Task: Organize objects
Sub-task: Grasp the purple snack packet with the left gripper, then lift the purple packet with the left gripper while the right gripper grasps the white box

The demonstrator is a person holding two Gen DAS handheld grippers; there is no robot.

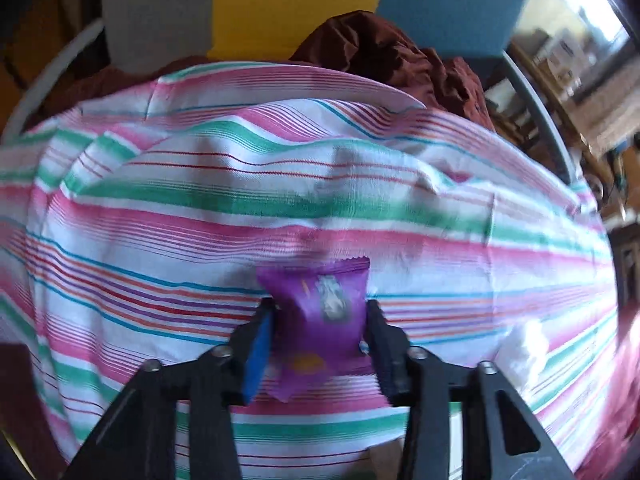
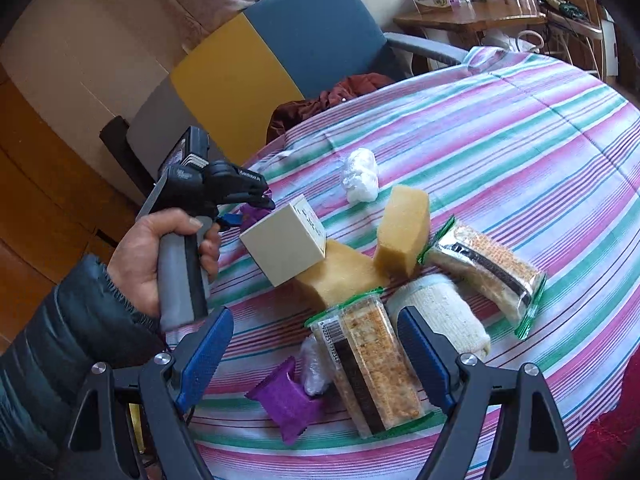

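My left gripper (image 1: 320,308) is shut on a purple candy packet (image 1: 320,312), held above the striped tablecloth (image 1: 200,200). In the right wrist view the left gripper (image 2: 252,204) is at the table's left edge, with a bit of the purple packet (image 2: 253,214) showing behind a cream box (image 2: 286,246). My right gripper (image 2: 312,344) is open and empty above a clear cracker pack (image 2: 376,368). A second purple packet (image 2: 286,402) lies beside it, near my left finger.
On the striped cloth (image 2: 520,140) lie two yellow sponges (image 2: 402,236) (image 2: 344,276), a second cracker pack (image 2: 488,272), a rolled white towel (image 2: 444,316), a crumpled white wrap (image 2: 360,176) and a small clear bag (image 2: 314,372). A blue-yellow chair (image 2: 280,52) with brown cloth (image 2: 344,92) stands behind.
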